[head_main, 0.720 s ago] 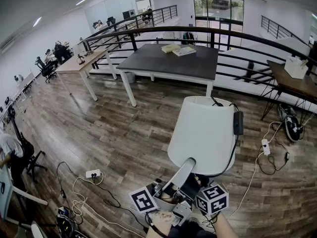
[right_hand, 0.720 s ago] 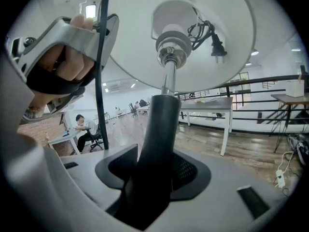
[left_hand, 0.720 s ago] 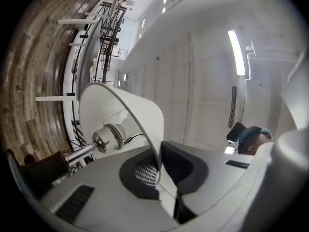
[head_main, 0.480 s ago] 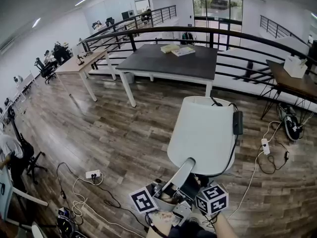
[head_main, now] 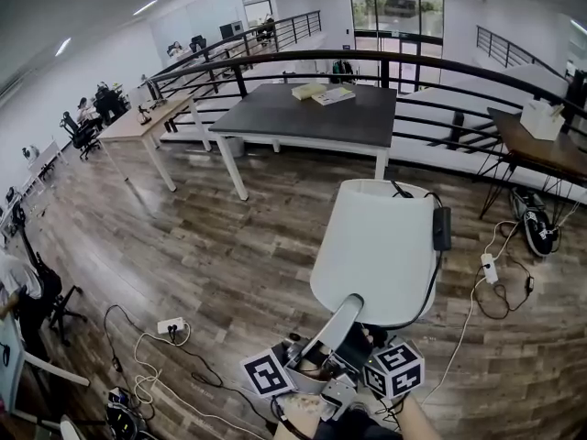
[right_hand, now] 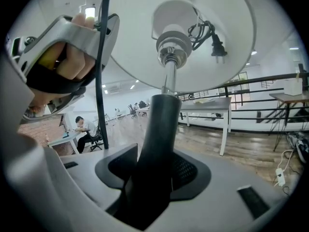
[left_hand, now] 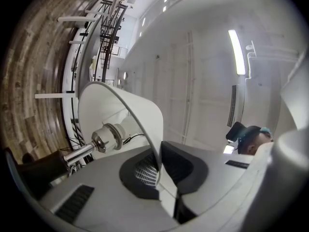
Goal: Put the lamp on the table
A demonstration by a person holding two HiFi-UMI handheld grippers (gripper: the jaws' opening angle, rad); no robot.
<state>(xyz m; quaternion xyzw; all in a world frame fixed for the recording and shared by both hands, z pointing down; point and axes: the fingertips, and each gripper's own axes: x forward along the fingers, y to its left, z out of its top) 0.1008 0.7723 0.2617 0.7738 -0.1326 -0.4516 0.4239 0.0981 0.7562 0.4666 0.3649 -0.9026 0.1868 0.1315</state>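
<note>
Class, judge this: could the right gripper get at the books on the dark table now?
Probably not: the right gripper is shut on the lamp's stem, and the books lie on the dark table well beyond it.

Bright, even light (fisheye-bent edges)

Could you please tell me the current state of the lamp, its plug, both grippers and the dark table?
Lamp: held over the floor, not on the table.
Plug: unplugged, loose inside the shade.
Left gripper: fingers shut on the shade's rim.
Right gripper: fingers shut on the dark stem.
Table: standing ahead, books on its far end.
</note>
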